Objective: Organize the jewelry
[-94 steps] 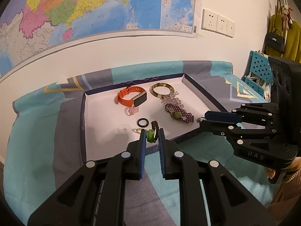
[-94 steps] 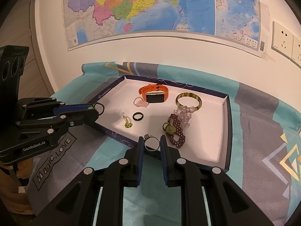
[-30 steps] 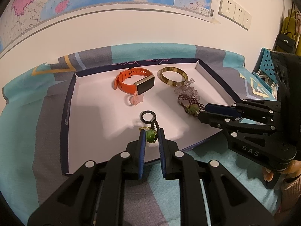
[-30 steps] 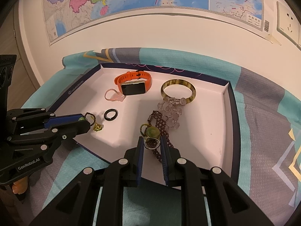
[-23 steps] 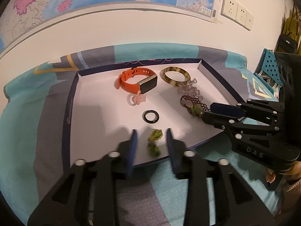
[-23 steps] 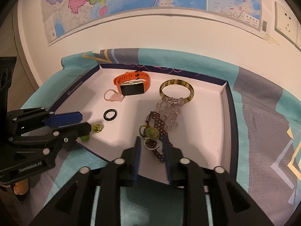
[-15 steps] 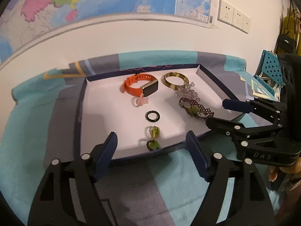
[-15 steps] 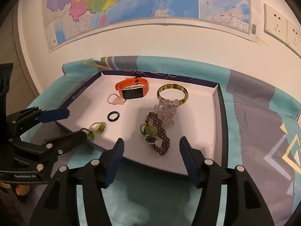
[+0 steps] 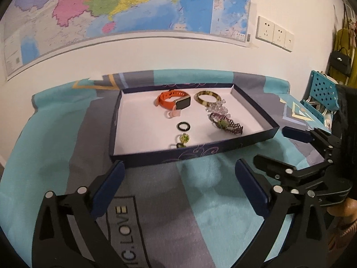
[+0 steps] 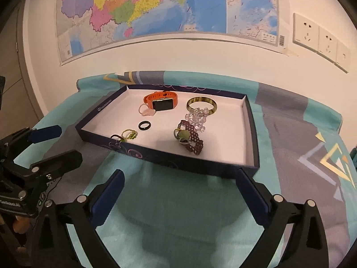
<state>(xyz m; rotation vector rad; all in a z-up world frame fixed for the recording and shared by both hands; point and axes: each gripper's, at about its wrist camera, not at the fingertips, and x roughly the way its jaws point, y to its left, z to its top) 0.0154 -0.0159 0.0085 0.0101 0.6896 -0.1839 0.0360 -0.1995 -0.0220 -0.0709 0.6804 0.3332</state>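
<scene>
Both pieces have been released into the tray (image 9: pixel 250 143); each hand-held gripper, left (image 9: pixel 180 192) and right (image 10: pixel 178 198), is drawn back, jaws opening wide, nothing between them.

Home setting, likely bedroom or living room. Large coloured wall map (image 10: pixel 169 6) taped on plain white wall. Row of white power sockets (image 9: pixel 275 33) beside map. Soft plush blanket (image 10: pixel 178 218) in teal and grey with geometric print and lettering covers surface. Shallow navy box lid (image 9: pixel 252 138) with white inside sits on blanket, holding personal jewelry: orange smartwatch (image 10: pixel 161 101), bangle (image 10: pixel 202 104), beaded bracelets. Black handbag (image 9: pixel 340 61) and yellow-green garment hang at far right. Perforated blue plastic basket (image 9: pixel 323 93) nearby. Warm indoor lamp light.
</scene>
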